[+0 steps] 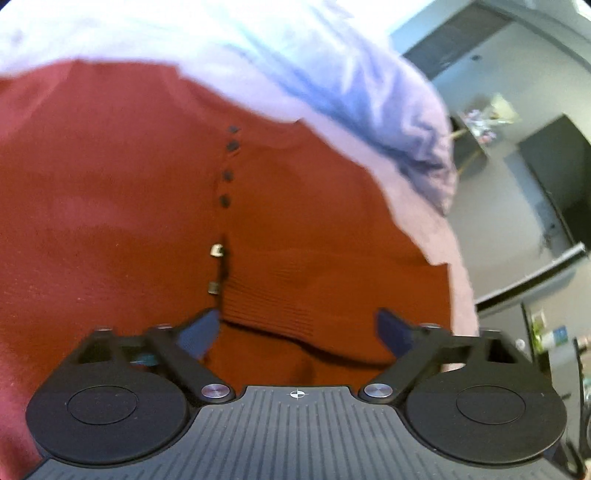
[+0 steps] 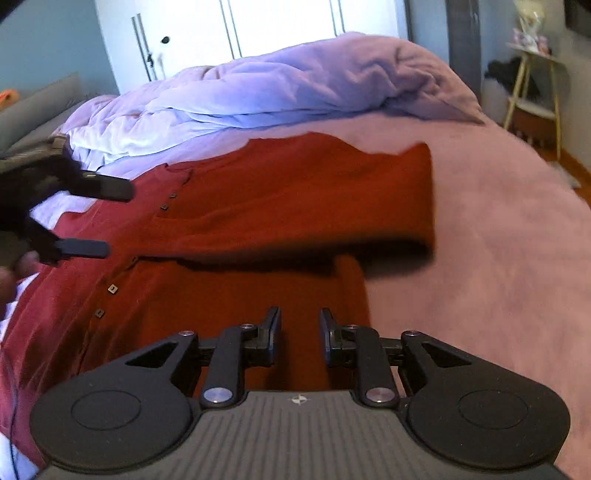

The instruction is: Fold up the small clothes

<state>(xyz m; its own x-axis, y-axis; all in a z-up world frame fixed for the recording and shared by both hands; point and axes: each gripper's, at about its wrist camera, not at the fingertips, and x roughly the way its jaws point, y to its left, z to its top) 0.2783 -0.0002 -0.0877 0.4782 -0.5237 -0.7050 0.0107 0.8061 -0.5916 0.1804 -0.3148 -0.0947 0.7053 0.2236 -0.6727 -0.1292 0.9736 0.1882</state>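
A rust-red buttoned cardigan (image 2: 258,206) lies spread across a pink bedspread (image 2: 498,240), with one sleeve folded over the body so that its cuff end reaches toward the right side of the bed in the right wrist view. A row of small dark buttons (image 1: 229,173) runs down the front placket, and in the left wrist view a ribbed cuff or hem (image 1: 280,306) lies just in front of the fingers. A rumpled lilac duvet (image 2: 295,85) is heaped at the far side of the bed, touching the far edge of the garment. The left gripper (image 1: 299,328) hangs above the cardigan with its blue-padded fingers (image 1: 199,332) spread wide, nothing clamped between them; the ribbed fabric lies beneath the gap, and whether the pads touch it cannot be told. The same gripper appears at the left edge of the right wrist view, its two dark fingers (image 2: 110,188) parted over the collar end of the garment, with part of a hand (image 2: 14,273) behind it. The right gripper (image 2: 300,328) is over the near edge of the cardigan, its jaws slightly apart with an empty gap between them, gripping nothing. White wardrobe doors (image 2: 240,29) stand beyond the bed, and a small side table (image 2: 535,92) stands at the far right.
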